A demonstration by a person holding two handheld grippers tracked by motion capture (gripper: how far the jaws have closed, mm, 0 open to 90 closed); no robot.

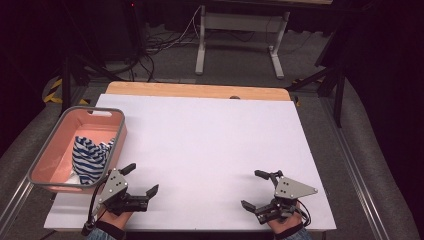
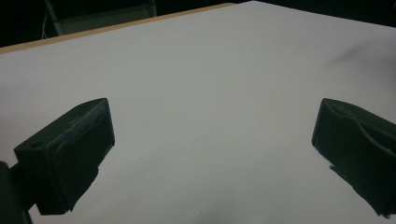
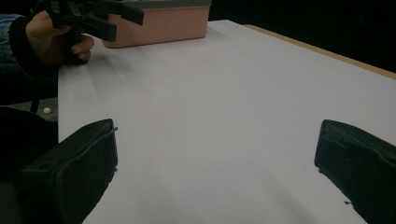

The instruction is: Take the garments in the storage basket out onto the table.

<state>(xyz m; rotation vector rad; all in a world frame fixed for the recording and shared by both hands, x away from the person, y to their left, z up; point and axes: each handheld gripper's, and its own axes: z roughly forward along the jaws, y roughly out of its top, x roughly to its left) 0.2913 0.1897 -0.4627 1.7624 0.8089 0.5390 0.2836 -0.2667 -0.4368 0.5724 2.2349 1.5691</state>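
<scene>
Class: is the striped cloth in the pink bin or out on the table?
In: the striped cloth lies bunched inside the pink bin, below its grey rim.

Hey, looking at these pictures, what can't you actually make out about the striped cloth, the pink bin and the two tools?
- Striped cloth, high view: its lower folds are hidden by the pink bin near wall; what kind of garment it is cannot be told.
- Pink bin, right tool view: its top is cut off by the upper edge.
- Left tool and right tool, high view: the hands are cut off by the bottom edge.
</scene>
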